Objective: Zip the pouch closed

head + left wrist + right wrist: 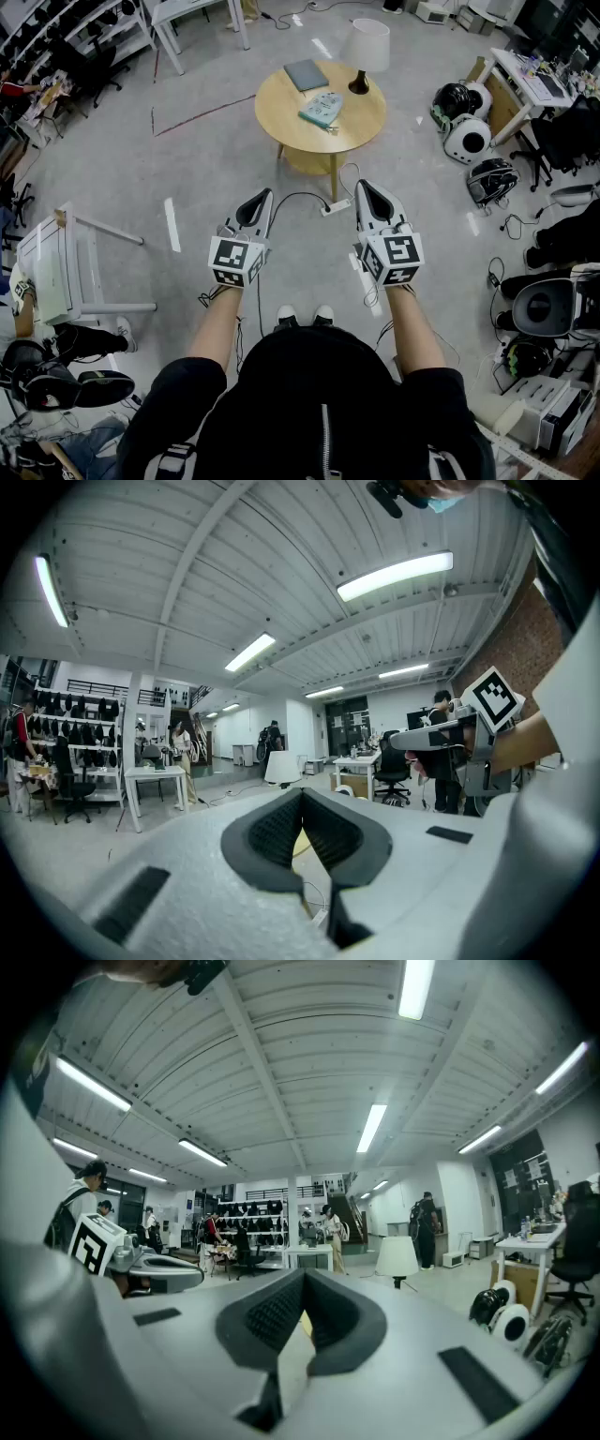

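A pale teal pouch (pixel 321 110) lies on the round wooden table (pixel 281 103) ahead of me, beside a grey notebook (pixel 306 74) and a lamp (pixel 367 47) with a white shade. Both grippers hang level over the floor, well short of the table. My left gripper (pixel 265 195) is shut, its black pads meeting at the tip (pixel 302 794) with nothing between them. My right gripper (pixel 364 186) is also shut and holds nothing (pixel 305 1277). The pouch does not show in either gripper view.
A white power strip (pixel 336 206) with a black cable lies on the floor between me and the table. A white chair (pixel 56 262) stands at the left. Round white and black devices (pixel 466 122) and desks crowd the right side. People stand far off.
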Tool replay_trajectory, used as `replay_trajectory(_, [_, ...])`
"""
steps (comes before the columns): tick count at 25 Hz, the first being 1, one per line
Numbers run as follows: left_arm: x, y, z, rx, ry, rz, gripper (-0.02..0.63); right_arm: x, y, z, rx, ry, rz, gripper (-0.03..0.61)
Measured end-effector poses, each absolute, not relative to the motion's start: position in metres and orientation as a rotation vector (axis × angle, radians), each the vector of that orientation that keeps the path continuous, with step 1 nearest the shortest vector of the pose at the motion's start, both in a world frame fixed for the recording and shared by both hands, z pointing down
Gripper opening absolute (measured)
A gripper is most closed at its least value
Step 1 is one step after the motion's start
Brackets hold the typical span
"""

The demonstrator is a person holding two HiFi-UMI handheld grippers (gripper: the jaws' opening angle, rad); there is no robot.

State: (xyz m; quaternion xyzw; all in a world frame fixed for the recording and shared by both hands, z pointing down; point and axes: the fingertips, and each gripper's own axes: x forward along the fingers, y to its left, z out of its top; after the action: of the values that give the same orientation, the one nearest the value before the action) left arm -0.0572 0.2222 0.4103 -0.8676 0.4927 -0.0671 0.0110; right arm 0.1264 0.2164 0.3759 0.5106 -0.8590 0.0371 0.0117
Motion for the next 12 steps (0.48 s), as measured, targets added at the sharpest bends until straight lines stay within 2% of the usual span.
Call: replay_trajectory(12, [-0.023, 0.227, 0.404, -2.677, 1.568, -0.215, 0.008, 0.146, 0.229, 0.391, 1.482, -2.702, 0.162, 0.003])
